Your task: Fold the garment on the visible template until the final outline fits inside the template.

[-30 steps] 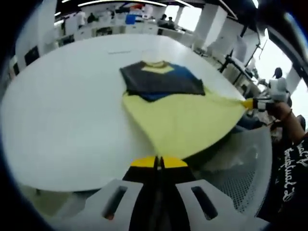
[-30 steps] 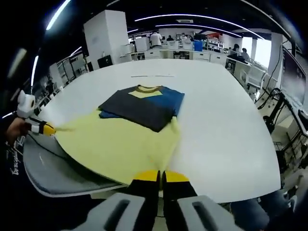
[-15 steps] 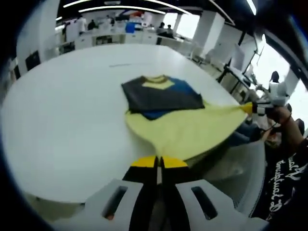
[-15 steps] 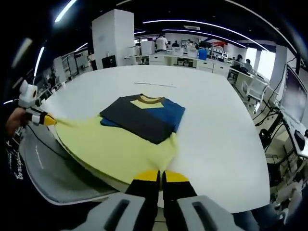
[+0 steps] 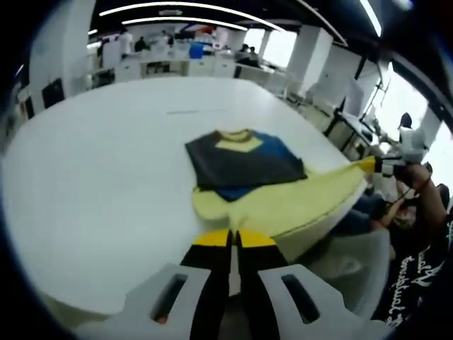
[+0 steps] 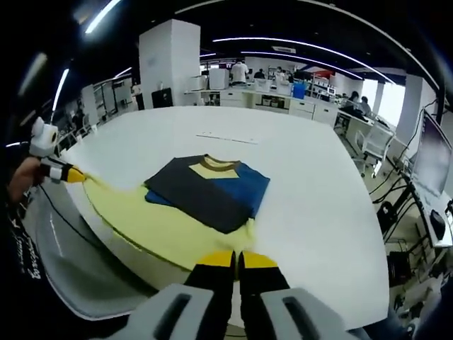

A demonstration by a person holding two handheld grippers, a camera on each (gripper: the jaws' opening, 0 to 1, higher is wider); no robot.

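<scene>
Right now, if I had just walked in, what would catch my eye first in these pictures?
Probably the garment on the big white table: its dark grey and blue upper part lies folded flat, while its pale yellow lower part is stretched taut towards the table's near edge. Each bottom corner is pinched by a yellow-tipped gripper, the left gripper and the right gripper, both shut on the cloth.

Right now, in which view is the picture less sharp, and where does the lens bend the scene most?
Left gripper view: soft overall, with the folded garment blurred; the white table bulges toward the rim. Right gripper view: sharper on the garment; ceiling lights curve into arcs, and the far window glares.
</scene>
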